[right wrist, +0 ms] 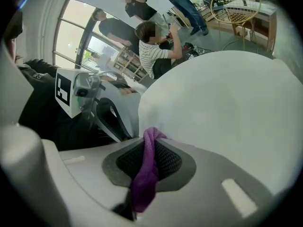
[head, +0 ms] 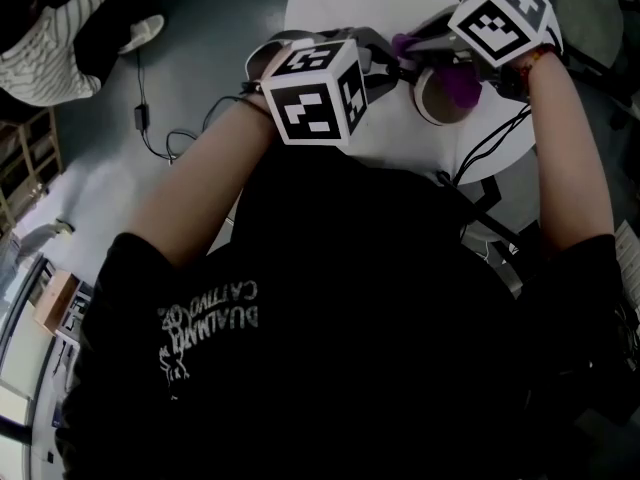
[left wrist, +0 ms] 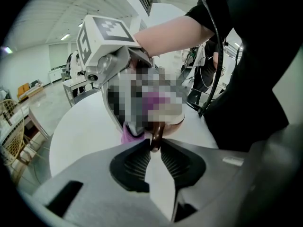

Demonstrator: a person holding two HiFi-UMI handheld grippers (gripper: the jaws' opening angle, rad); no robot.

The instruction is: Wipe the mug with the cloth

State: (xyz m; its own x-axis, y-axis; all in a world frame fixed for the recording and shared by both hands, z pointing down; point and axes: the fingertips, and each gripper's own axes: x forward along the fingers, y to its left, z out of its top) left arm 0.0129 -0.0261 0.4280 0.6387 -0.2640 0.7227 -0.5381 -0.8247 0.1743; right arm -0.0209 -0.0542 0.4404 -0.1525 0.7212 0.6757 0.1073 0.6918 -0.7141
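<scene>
A pale mug [head: 432, 100] with a brown handle [left wrist: 156, 133] stands on the round white table [head: 325, 3]. My left gripper [left wrist: 152, 148] is shut on that handle, its pads pressing it from both sides. A purple cloth [head: 461, 86] is stuffed into the mug's mouth. My right gripper [right wrist: 150, 143] is shut on the cloth [right wrist: 146, 174], which hangs in a twisted strand between its pads. In the left gripper view the right gripper [left wrist: 124, 126] reaches down at the mug with cloth [left wrist: 127, 135] below it. A mosaic patch hides most of the mug there.
Black cables [head: 492, 146] trail off the table's near edge, and more cable [head: 150, 118] lies on the floor at the left. A person in a striped top [head: 45, 53] sits at the far left. Other people and a wicker chair [right wrist: 236, 6] are beyond the table [right wrist: 227, 108].
</scene>
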